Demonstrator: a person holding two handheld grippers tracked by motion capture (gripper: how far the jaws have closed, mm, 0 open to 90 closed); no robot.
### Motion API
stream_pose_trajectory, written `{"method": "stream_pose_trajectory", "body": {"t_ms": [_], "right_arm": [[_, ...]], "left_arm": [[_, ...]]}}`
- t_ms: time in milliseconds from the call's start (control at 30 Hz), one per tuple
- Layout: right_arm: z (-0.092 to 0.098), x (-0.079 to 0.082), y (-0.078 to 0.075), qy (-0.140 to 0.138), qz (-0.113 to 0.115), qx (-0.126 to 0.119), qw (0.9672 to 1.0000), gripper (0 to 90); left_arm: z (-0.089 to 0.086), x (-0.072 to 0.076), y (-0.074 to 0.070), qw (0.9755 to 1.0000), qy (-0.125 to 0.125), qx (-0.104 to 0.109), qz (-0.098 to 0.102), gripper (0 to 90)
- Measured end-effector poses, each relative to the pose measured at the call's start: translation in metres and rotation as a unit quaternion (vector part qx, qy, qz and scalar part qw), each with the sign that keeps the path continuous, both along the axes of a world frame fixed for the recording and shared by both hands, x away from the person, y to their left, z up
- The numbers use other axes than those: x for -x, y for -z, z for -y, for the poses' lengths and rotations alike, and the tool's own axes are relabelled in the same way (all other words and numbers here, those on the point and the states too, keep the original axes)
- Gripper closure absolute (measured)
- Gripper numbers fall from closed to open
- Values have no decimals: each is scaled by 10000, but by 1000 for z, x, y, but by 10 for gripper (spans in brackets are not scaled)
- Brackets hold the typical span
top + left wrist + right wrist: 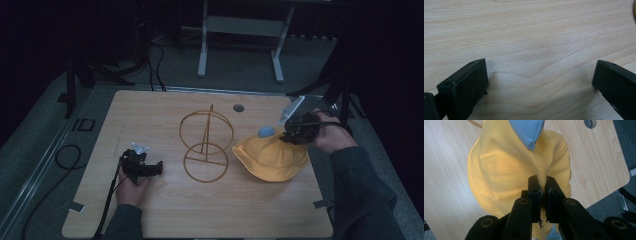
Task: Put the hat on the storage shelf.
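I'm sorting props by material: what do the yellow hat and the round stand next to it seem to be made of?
Hat: soft woven cloth, probably cotton, matte yellow with a blue lining. It shows a stitched seam line and bunches into folds where the right gripper pinches it.
Stand: thin rigid rods bent into rings around an upright post, likely metal wire with a yellowish-gold coat; the finish is hard to judge in the dim high view.

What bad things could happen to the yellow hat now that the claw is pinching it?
The right claw is shut on just a thin fold of the hat, so the cloth might slip out and the hat drop back on the table. The wire stand sits right beside the hat, so a swinging brim could snag it or knock it over.
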State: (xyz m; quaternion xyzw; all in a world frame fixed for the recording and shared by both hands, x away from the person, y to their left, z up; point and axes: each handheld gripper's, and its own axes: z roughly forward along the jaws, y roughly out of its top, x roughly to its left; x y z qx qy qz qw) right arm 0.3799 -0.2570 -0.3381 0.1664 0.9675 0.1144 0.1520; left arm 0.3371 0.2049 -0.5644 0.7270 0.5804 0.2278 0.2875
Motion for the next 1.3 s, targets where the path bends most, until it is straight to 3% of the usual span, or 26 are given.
{"method": "stream_pose_trajectory", "body": {"t_ms": [633,800,1300], "right_arm": [[5,-11,-22,165,262,-333,9990,848],[8,-13,-27,273,463,-437,9976,850],[14,-17,-34,477,636,-626,9949,850]], "left_arm": [[0,0,0,10000,-2,-4,-3,4],[0,0,0,10000,-6,-3,-3,4],[0,0,0,10000,-3,-4,-3,4]]}}
